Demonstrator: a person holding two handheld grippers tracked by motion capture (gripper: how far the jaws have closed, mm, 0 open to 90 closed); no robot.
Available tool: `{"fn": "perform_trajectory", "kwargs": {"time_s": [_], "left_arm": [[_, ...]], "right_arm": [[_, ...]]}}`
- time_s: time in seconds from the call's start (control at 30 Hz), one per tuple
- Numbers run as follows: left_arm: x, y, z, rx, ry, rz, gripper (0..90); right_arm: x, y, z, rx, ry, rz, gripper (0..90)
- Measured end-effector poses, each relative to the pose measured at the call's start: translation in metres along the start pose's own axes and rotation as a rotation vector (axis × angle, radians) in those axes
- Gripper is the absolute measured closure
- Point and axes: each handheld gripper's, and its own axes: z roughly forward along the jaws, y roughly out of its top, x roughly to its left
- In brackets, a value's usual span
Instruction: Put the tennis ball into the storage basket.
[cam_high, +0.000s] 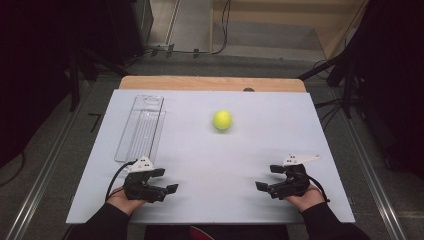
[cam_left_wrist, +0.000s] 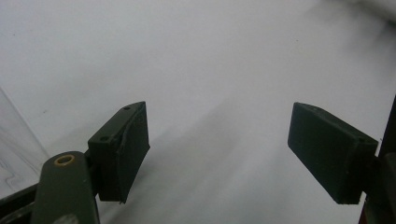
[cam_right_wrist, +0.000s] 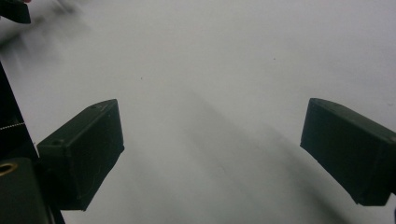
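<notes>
Black jaws of the left gripper (cam_high: 169, 180) are held apart with nothing between them, and so are those of the right gripper (cam_high: 266, 177). Well ahead, a yellow ball (cam_high: 222, 120) is seen on the white table (cam_high: 210, 165), with a clear tray (cam_high: 141, 127) to its left.

From my seat the high view reads evenly lit from overhead: the white table (cam_high: 210, 165) is bright, while the floor and the room past its far edge sink into near black. The yellow ball (cam_high: 222, 120) throws a small soft shadow, and the picture is slightly soft overall. In both gripper views the tabletop is a hazy grey wash, out of focus, with broad diffuse shadows stretching away from the dark jaws. No harsh glare anywhere.
</notes>
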Motion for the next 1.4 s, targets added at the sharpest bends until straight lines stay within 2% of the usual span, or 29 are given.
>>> {"fn": "perform_trajectory", "kwargs": {"time_s": [0.23, 0.47, 1.4], "left_arm": [[0.0011, 0.0003, -0.0022, -0.011, -0.006, -0.007, 21.2], [0.0010, 0.0010, -0.0010, -0.001, -0.008, 0.001, 21.2], [0.0026, 0.0034, -0.0016, -0.016, -0.014, -0.011, 21.2]], "right_arm": [[0.0009, 0.0005, 0.0000, 0.005, -0.005, -0.004, 4.4], [-0.0002, 0.0005, -0.0010, -0.005, -0.012, 0.004, 4.4], [0.0028, 0.0006, 0.0007, -0.008, 0.006, -0.009, 4.5]]}}
